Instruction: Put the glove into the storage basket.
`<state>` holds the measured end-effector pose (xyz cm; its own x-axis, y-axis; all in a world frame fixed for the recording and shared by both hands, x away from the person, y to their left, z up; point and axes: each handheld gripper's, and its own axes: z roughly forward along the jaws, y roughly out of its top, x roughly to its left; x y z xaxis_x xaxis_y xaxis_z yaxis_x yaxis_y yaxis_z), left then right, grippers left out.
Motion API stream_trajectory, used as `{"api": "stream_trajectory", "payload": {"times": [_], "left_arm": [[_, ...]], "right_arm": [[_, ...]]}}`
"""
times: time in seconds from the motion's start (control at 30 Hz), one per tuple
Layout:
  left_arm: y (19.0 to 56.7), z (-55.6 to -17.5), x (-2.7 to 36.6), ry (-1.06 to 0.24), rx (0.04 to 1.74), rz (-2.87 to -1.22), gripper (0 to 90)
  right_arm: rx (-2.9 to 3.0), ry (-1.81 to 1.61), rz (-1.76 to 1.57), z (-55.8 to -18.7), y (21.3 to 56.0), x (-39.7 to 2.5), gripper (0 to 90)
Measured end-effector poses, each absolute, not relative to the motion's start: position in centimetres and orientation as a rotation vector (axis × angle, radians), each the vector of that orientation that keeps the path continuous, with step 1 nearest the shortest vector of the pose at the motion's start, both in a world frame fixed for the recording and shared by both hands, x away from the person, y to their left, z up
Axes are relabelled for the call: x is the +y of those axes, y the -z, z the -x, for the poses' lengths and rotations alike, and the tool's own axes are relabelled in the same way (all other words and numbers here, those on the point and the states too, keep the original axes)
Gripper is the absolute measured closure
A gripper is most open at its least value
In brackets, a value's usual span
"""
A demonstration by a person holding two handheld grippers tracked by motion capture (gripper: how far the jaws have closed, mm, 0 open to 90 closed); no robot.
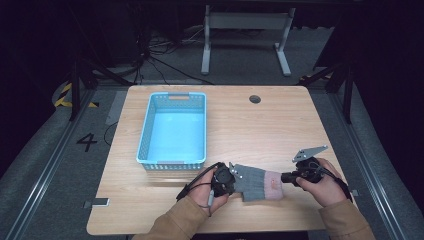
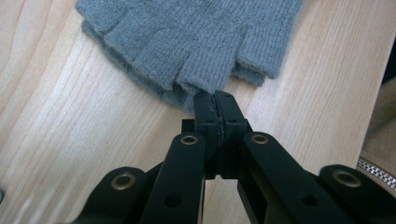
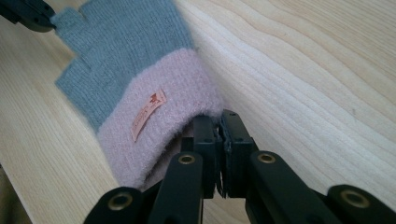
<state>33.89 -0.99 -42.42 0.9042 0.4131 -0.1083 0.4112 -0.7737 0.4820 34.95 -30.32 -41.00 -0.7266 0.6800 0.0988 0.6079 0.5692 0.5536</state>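
holding a glove (image 1: pixel 257 182) flat on the table (image 1: pixel 280 120) at about 6 o'clock, we have the left gripper (image 2: pixel 215 103) clamped on a grey finger end and the right gripper (image 3: pixel 219 122) clamped on the pink cuff (image 3: pixel 159 121). the glove stretches between our two hands, left gripper at its 9 o'clock, right at its 3 o'clock. a blue basket (image 1: pixel 145 130) sits near, at the glove's 11 o'clock.

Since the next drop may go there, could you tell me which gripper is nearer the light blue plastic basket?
Left. The left gripper sits just below the basket; the right gripper is farther right.
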Motion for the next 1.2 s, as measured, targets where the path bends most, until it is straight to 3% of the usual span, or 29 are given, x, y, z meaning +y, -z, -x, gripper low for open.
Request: {"api": "stream_trajectory", "payload": {"times": [0.27, 0.37, 0.53, 1.2], "left_arm": [[43.3, -34.2, -1.1, 0.024, 0.605, -2.579, 88.6], [43.3, -34.2, -1.2, 0.015, 0.621, -2.57, 74.2], [42.9, -34.2, -1.1, 0.002, 0.631, -2.546, 65.9], [41.3, -34.7, -3.2, -0.032, 0.566, -2.485, 49.6]], "right_arm": [[2.69, -0.84, -1.105, -35.2, 41.7, -30.0, 86.6], [2.689, -0.847, -1.119, -35.2, 41.7, -30.0, 80.3], [2.665, -0.857, -1.114, -35.2, 41.5, -30.4, 71.9], [2.567, -0.879, -1.178, -35.0, 40.5, -32.7, 65.7]]}}
